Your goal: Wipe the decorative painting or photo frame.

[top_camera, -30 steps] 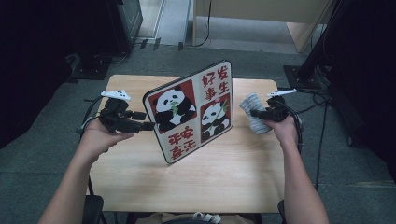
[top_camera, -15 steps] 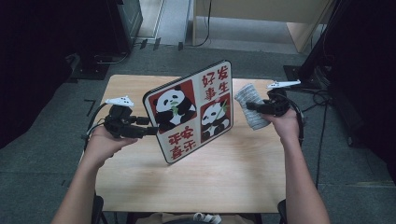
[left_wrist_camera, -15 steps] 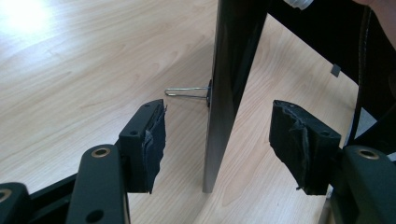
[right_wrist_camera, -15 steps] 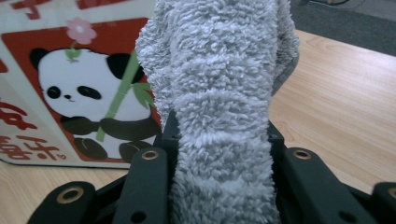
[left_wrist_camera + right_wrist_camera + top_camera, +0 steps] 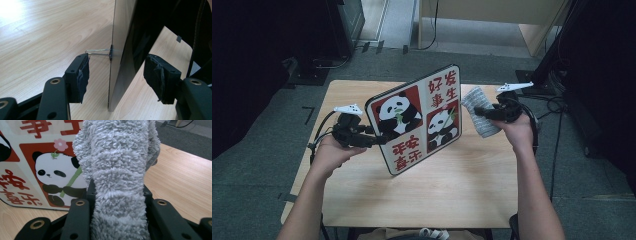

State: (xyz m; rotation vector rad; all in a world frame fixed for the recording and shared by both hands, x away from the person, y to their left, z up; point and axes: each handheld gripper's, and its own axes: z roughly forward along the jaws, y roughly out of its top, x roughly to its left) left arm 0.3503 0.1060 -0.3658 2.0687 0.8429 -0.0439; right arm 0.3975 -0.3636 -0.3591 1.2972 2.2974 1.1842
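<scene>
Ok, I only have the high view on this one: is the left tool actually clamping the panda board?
Observer: No. In the left gripper view the left tool straddles the panda board edge-on, and both pads stand clear of it. The jaws have just been closing, with the board's edge between them.
Operator: Anything in the way on that side?
Observer: A thin wire loop sticks out of the board and ends at one pad's top corner. I cannot tell whether it touches.
Operator: And the other hand?
Observer: In the right gripper view the right tool is shut on a fluffy grey cloth, which stands up between its jaws.
</scene>
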